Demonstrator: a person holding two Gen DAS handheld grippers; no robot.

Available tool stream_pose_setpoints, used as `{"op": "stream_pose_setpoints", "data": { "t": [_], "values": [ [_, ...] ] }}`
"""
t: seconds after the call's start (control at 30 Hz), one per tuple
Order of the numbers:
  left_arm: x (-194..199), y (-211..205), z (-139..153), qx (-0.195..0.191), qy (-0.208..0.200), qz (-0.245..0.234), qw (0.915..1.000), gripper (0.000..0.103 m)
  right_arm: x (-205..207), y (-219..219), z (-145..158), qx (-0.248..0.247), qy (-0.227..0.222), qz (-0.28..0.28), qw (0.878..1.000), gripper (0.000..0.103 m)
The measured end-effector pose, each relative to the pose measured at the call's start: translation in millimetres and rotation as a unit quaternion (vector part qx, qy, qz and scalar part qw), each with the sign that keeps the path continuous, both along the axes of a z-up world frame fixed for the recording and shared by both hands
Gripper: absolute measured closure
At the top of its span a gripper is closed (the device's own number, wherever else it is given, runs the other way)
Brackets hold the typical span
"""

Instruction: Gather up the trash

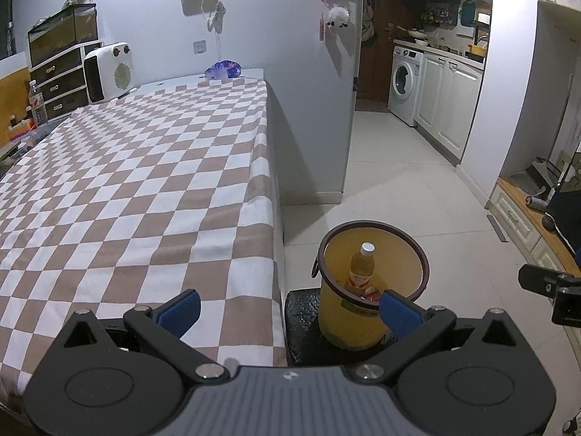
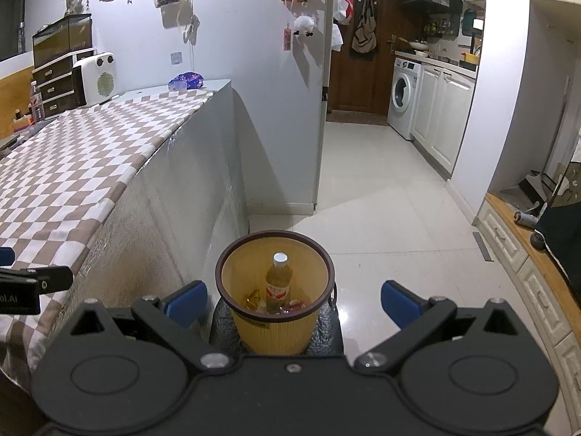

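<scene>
A yellow waste bin (image 1: 352,319) with a dark brown rim stands on a black stool beside the table; it also shows in the right wrist view (image 2: 272,327). Inside stands a plastic bottle (image 1: 361,269) of amber drink with a white cap, also in the right wrist view (image 2: 279,283), with crumpled wrappers (image 2: 290,306) at its foot. My left gripper (image 1: 288,310) is open and empty, above the table's corner and left of the bin. My right gripper (image 2: 293,303) is open and empty, just above and in front of the bin.
A table with a brown-and-white checked cloth (image 1: 127,189) fills the left. A white heater (image 1: 107,71), drawers and a purple bag (image 1: 223,69) sit at its far end. White tiled floor (image 2: 381,196) leads to a kitchen with a washing machine (image 2: 403,96). A low wooden bench (image 2: 526,239) is at the right.
</scene>
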State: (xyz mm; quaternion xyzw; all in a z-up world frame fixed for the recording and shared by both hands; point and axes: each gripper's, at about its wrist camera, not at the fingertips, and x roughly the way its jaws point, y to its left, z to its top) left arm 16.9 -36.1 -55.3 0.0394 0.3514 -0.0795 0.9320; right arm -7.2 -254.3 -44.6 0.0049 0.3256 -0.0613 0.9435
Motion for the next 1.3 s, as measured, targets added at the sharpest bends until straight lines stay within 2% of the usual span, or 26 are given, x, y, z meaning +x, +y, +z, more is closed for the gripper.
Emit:
{"op": "stream_pose_setpoints", "data": {
  "t": [1.3],
  "values": [
    [3.2, -3.2, 3.1, -0.001, -0.002, -0.002, 1.0, 0.0, 1.3, 2.3, 0.3, 0.001, -0.001, -0.003, 1.0, 0.0]
  ]
}}
